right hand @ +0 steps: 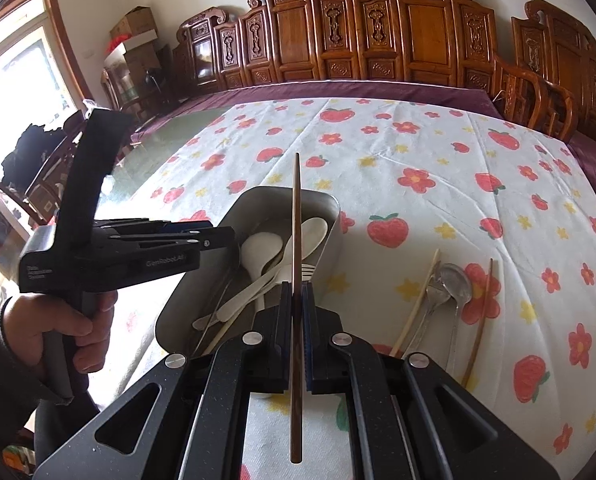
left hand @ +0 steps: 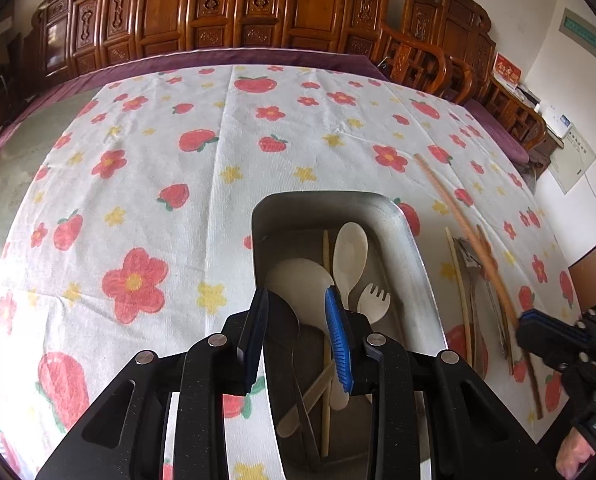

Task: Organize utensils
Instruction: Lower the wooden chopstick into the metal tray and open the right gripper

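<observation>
A metal tray (left hand: 410, 232) (right hand: 326, 200) on the flowered cloth holds a white rice paddle (left hand: 298, 276), a white spoon (left hand: 350, 252), a white fork (left hand: 374, 300) and a pale chopstick (left hand: 326, 264). My left gripper (left hand: 295, 291) (right hand: 217, 234) is over the tray's left wall, one finger outside it and one inside. Its jaws are partly apart with nothing pinched between them. My right gripper (right hand: 296, 286) (left hand: 538, 332) is shut on a dark brown chopstick (right hand: 296, 220) (left hand: 478, 240), which points forward over the tray's right side.
Right of the tray lie a metal spoon (right hand: 456, 280), a metal fork (right hand: 432, 292), a pale chopstick (right hand: 418, 300) and a brown chopstick (right hand: 482, 312). Carved wooden chairs (right hand: 378, 40) line the table's far edge. A hand (right hand: 77, 320) holds the left gripper.
</observation>
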`<action>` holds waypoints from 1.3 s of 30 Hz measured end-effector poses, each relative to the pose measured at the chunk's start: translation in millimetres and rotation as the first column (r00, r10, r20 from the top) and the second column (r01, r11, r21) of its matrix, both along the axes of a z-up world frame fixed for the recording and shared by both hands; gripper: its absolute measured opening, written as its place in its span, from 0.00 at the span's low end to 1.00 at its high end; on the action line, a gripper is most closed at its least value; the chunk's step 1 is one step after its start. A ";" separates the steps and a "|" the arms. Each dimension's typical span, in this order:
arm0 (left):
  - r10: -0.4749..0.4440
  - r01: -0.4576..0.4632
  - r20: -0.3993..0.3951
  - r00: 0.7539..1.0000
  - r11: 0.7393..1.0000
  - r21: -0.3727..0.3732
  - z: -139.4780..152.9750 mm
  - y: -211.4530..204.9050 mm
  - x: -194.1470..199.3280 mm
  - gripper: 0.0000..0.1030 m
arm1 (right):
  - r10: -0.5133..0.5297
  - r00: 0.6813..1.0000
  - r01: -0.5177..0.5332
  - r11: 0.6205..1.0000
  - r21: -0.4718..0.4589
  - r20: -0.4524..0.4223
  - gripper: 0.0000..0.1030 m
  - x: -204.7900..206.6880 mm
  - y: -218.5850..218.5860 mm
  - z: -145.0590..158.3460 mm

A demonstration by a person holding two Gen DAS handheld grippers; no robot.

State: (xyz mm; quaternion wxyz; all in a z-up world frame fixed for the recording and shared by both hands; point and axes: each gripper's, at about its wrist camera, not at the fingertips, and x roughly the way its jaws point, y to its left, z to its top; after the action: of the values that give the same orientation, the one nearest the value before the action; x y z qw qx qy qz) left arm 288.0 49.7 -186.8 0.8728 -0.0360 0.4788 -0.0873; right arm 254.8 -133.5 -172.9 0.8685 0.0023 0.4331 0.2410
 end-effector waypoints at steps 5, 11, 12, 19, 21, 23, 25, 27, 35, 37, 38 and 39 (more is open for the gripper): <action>-0.006 0.005 0.038 0.999 1.000 0.007 20.1 8.3 -20.2 0.27 | 0.011 1.000 -0.010 1.000 0.020 -0.015 0.06 -0.3 13.7 -5.9; -0.006 0.003 0.075 0.997 0.999 0.038 40.0 22.7 -44.8 0.27 | 0.029 0.999 -0.027 0.999 0.038 -0.047 0.06 0.8 33.1 -18.2; -0.003 0.000 0.080 0.997 0.999 0.041 42.6 25.1 -48.1 0.27 | 0.029 0.998 -0.027 0.999 0.041 -0.058 0.06 2.7 35.6 -21.7; 0.001 -0.007 0.100 0.995 0.998 0.055 52.7 33.9 -62.8 0.27 | 0.008 0.992 0.000 0.998 0.065 -0.125 0.06 15.7 42.9 -42.7; 0.003 -0.008 0.101 0.995 0.998 0.057 54.3 35.4 -65.9 0.27 | 0.005 0.991 0.003 0.998 0.059 -0.132 0.06 18.7 45.0 -46.0; 0.007 -0.013 0.102 0.995 0.998 0.056 55.4 37.2 -68.4 0.27 | 0.003 0.991 0.004 0.999 0.051 -0.136 0.06 22.3 47.4 -48.6; 0.012 -0.018 0.100 0.995 0.998 0.057 55.6 38.6 -69.8 0.27 | 0.002 0.990 0.004 0.999 0.040 -0.139 0.06 26.1 49.6 -51.0; 0.011 -0.016 0.100 0.995 0.998 0.057 55.5 39.6 -71.7 0.27 | 0.001 0.989 0.005 0.999 0.035 -0.145 0.06 27.9 52.1 -52.7; 0.019 -0.025 0.103 0.994 0.998 0.054 54.9 45.9 -75.1 0.27 | 0.017 0.988 -0.011 0.999 0.041 -0.156 0.07 29.0 60.1 -54.4; 0.021 -0.027 0.104 0.994 0.998 0.053 54.7 46.5 -76.1 0.27 | 0.027 0.987 -0.020 0.999 0.045 -0.155 0.07 28.8 60.5 -53.9; 0.022 -0.027 0.104 0.994 0.998 0.052 54.5 46.5 -76.4 0.27 | 0.029 0.988 -0.022 0.999 0.045 -0.154 0.07 28.6 60.1 -53.4; 0.021 -0.027 0.104 0.994 0.998 0.052 54.5 46.5 -76.3 0.27 | 0.032 0.988 -0.025 0.999 0.047 -0.153 0.07 27.9 59.2 -52.4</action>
State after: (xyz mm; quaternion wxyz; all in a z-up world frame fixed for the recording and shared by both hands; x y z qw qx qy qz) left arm 211.7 96.2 -132.3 0.8981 -0.0138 0.4347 -0.0658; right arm 282.7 -74.3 -225.3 0.8288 0.0344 0.4932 0.2620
